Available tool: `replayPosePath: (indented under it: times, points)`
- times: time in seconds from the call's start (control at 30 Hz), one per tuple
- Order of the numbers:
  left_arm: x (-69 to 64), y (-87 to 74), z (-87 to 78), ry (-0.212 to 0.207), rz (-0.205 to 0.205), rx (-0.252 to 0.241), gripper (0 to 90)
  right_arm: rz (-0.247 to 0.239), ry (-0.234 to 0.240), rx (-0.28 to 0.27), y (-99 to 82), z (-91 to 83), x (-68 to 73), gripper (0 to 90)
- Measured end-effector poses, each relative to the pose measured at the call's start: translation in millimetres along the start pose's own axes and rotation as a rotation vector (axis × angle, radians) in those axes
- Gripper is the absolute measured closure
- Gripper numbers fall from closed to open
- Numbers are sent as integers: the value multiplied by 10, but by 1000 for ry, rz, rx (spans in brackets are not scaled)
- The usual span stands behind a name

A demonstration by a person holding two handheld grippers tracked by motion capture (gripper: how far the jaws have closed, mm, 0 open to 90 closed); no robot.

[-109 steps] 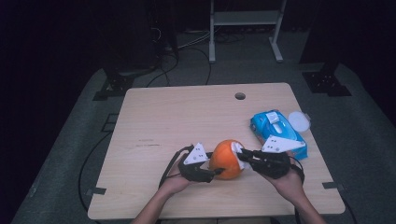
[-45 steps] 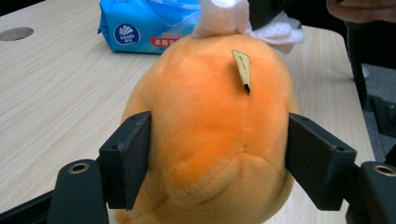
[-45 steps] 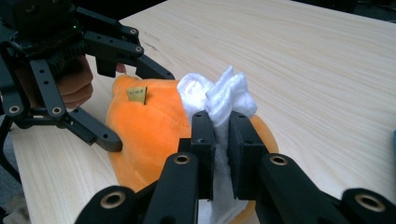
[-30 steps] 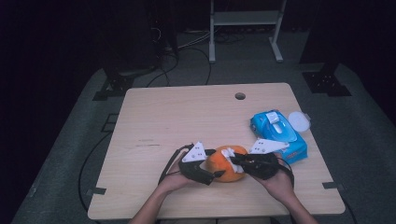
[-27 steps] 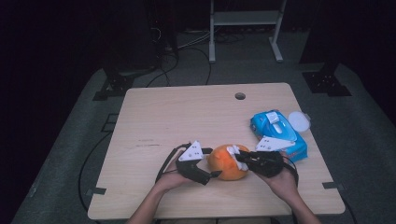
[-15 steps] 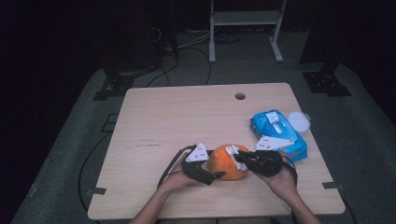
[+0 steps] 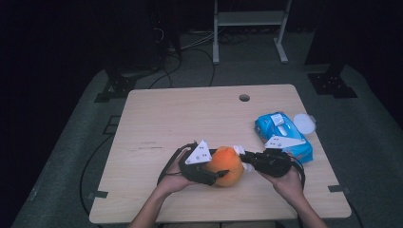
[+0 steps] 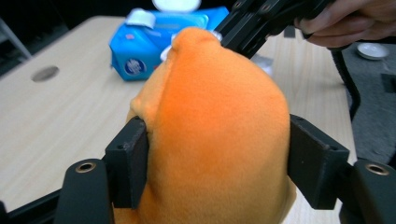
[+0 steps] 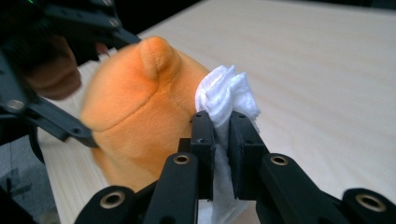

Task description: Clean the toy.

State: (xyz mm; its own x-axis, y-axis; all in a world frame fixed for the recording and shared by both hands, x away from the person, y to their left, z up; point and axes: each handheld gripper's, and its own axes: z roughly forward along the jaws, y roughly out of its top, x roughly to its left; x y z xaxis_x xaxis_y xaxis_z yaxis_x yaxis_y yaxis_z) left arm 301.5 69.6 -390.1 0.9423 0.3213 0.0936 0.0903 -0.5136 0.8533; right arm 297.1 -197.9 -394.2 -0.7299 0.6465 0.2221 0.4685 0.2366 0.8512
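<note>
Half the orange plush toy — gripper-hidden

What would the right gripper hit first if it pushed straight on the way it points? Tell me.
The right gripper, shut on a folded white wipe, points at the orange plush toy. The wipe's tip would likely press into the toy first, which the left gripper clamps; the gap looks tiny, though depth is unclear.

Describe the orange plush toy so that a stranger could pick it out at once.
On the wooden table, look near the front edge, between the person's two hands. The orange plush toy sits there, squeezed by the left gripper, whose jaws have just been closing on it. It is the only orange, fuzzy, rounded thing; the wipes pack to its right is blue.
</note>
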Motion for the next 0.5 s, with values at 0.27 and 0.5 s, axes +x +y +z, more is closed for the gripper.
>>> replayPosePath:
  times: [0.27,0.5]
  points:
    - [5,-91,147,18,-32,15,264,39,-34,20,-49,39,-115,808]
    - [-88,-42,232,52,-17,4,251,-50,39,-83,175,-164,219,808]
